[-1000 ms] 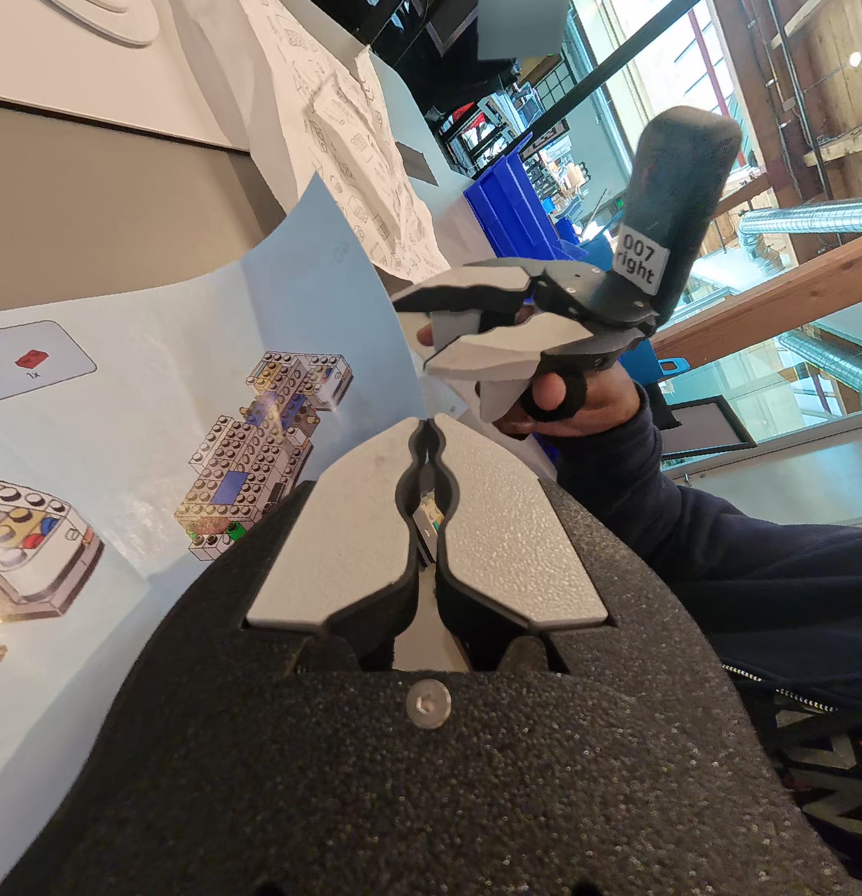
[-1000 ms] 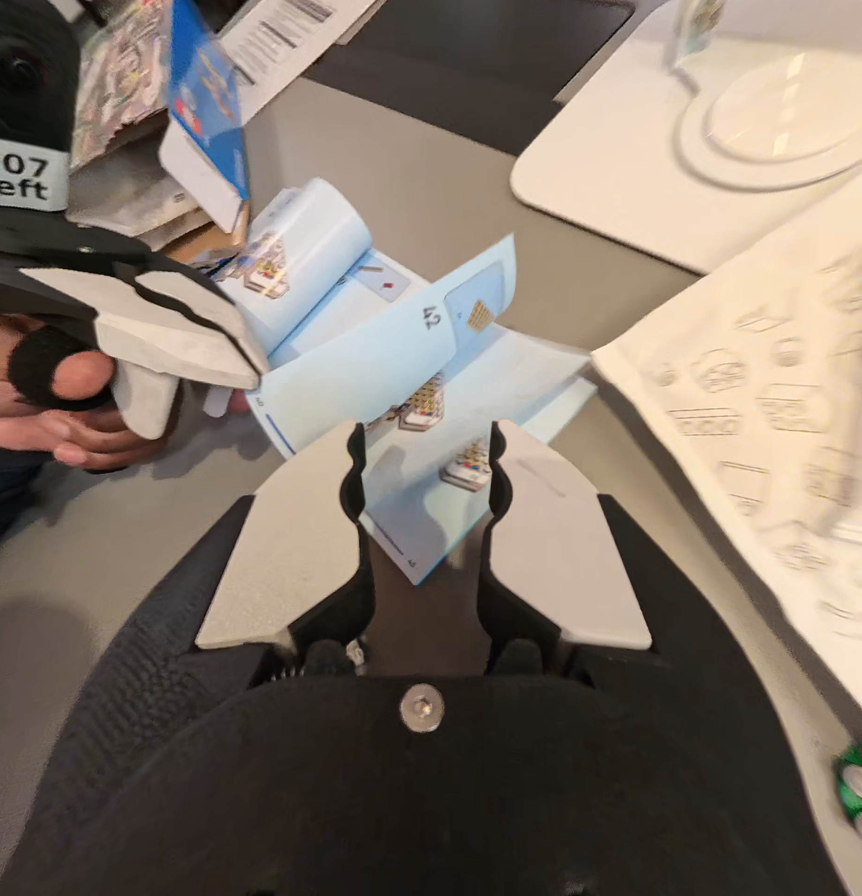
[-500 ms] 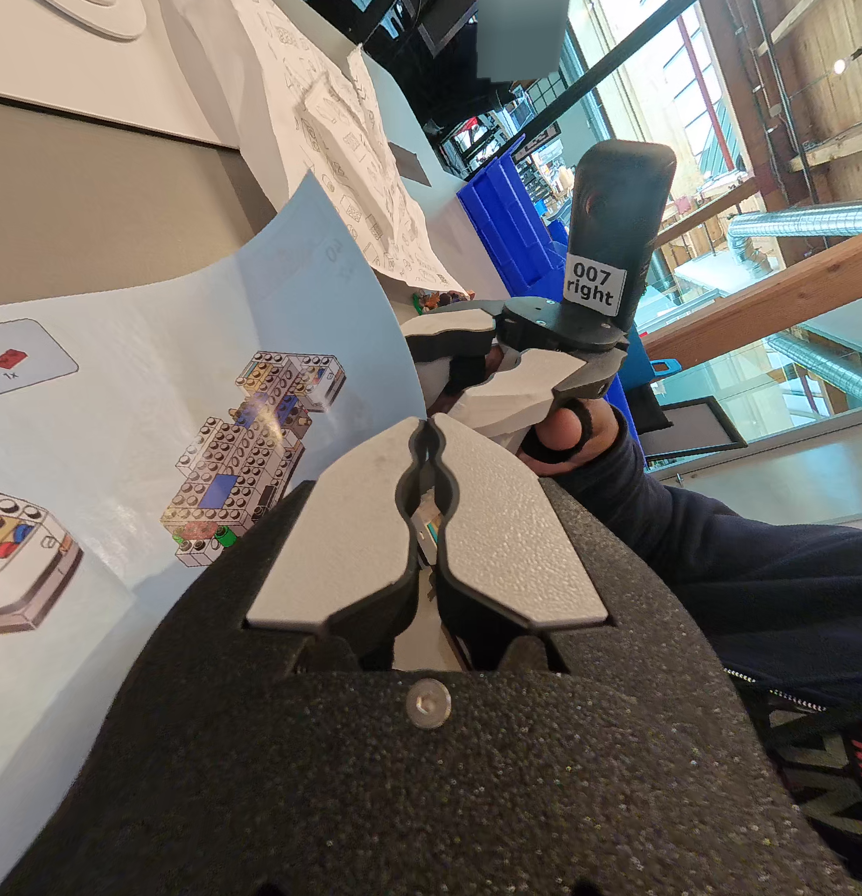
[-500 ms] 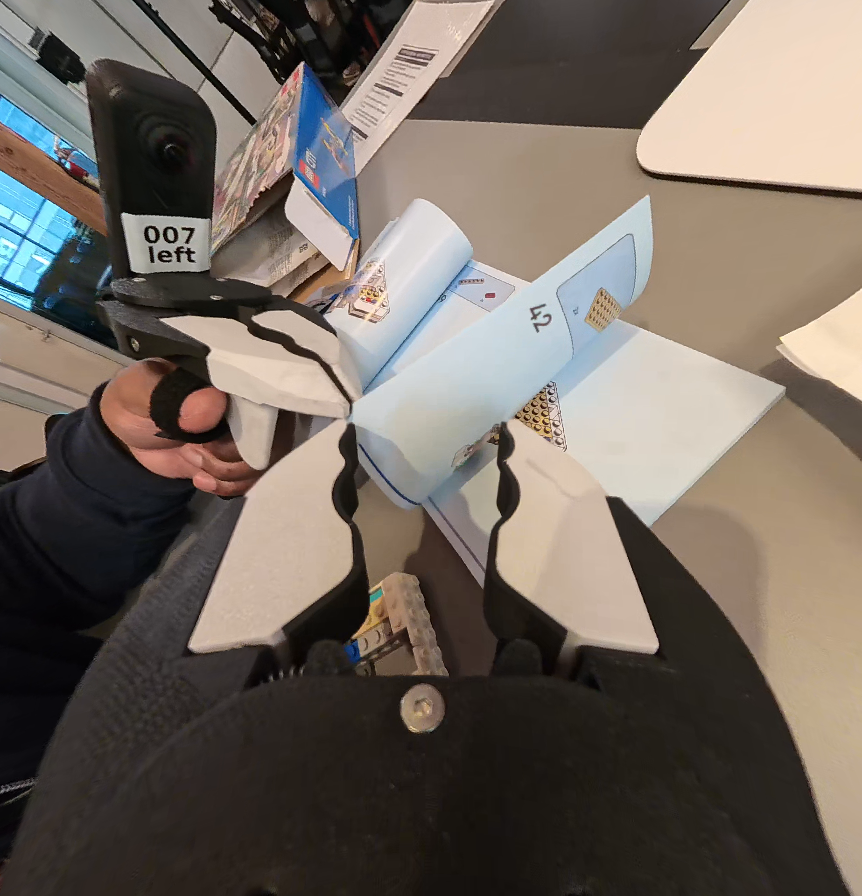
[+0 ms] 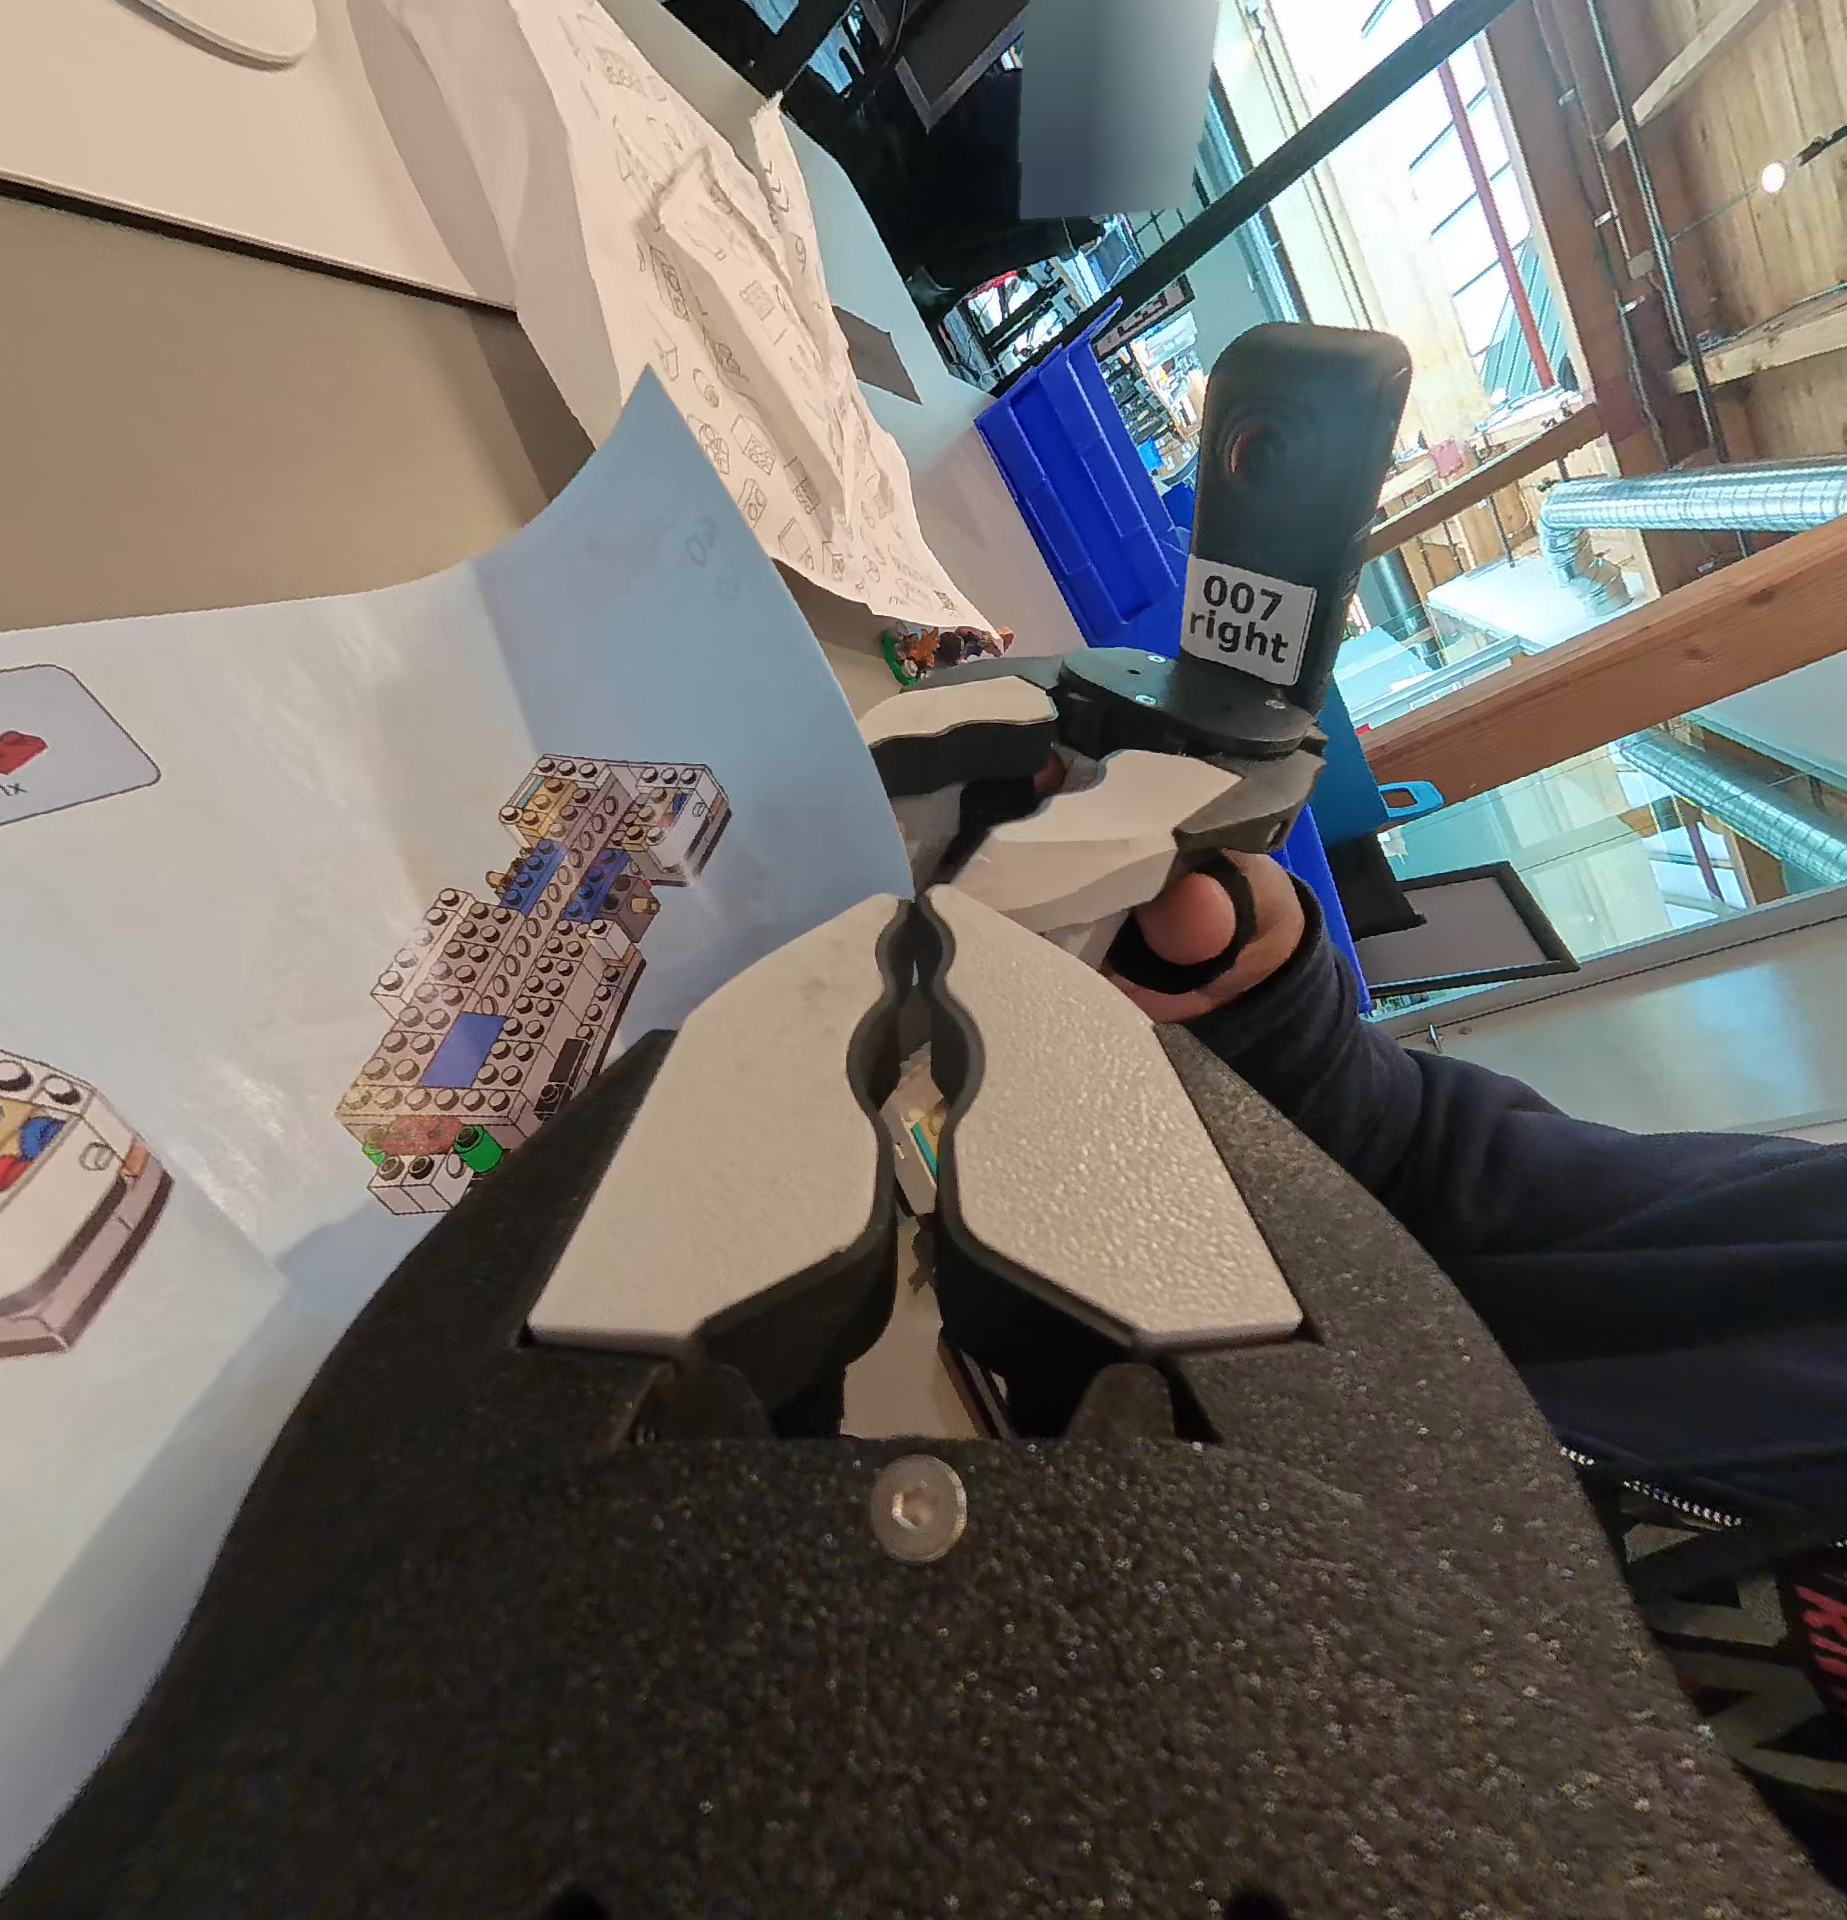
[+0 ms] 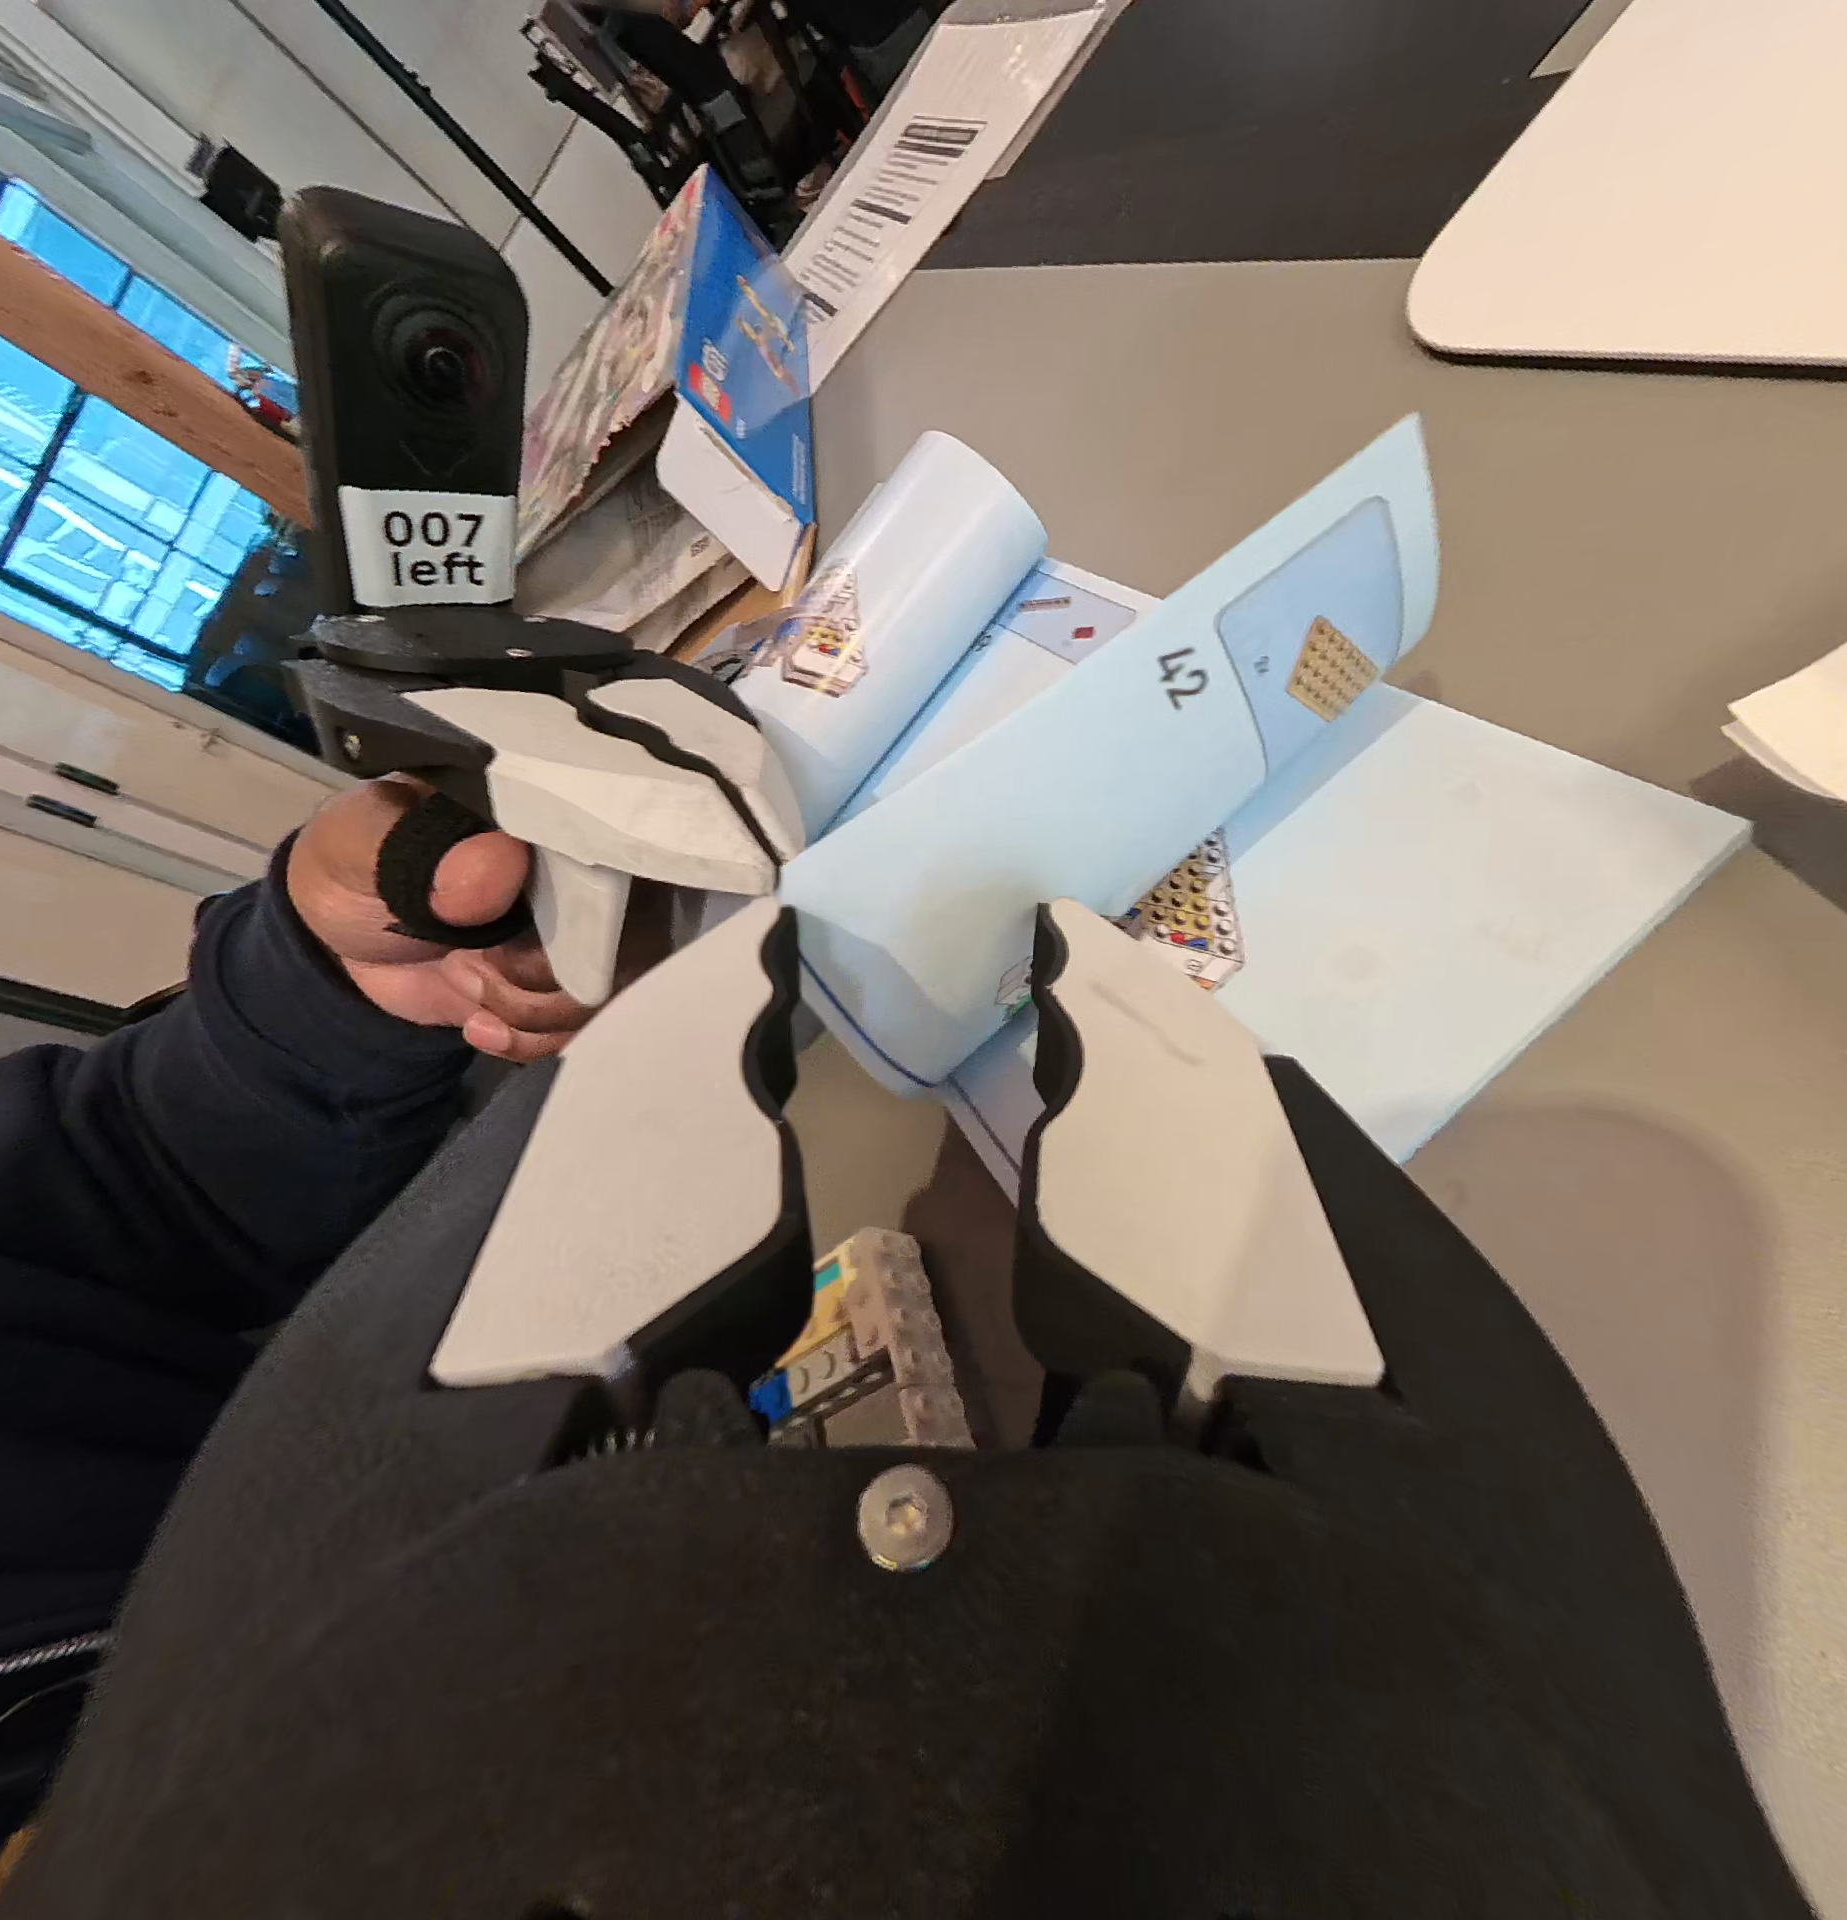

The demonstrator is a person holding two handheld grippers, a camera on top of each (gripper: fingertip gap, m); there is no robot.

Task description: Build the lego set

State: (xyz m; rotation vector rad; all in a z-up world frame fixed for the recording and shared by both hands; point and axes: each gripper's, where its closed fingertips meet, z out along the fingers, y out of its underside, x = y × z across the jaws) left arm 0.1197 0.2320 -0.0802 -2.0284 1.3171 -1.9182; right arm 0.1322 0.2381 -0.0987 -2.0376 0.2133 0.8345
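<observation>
Brick model under right view's jaws only

A lifted page of the open booklet was pinched at its corner by the left gripper, just ahead-left of the right gripper, whose jaws were spread. A brick model was tucked under those jaws. Boxes were stacked behind the booklet, a loose sheet off right.
</observation>
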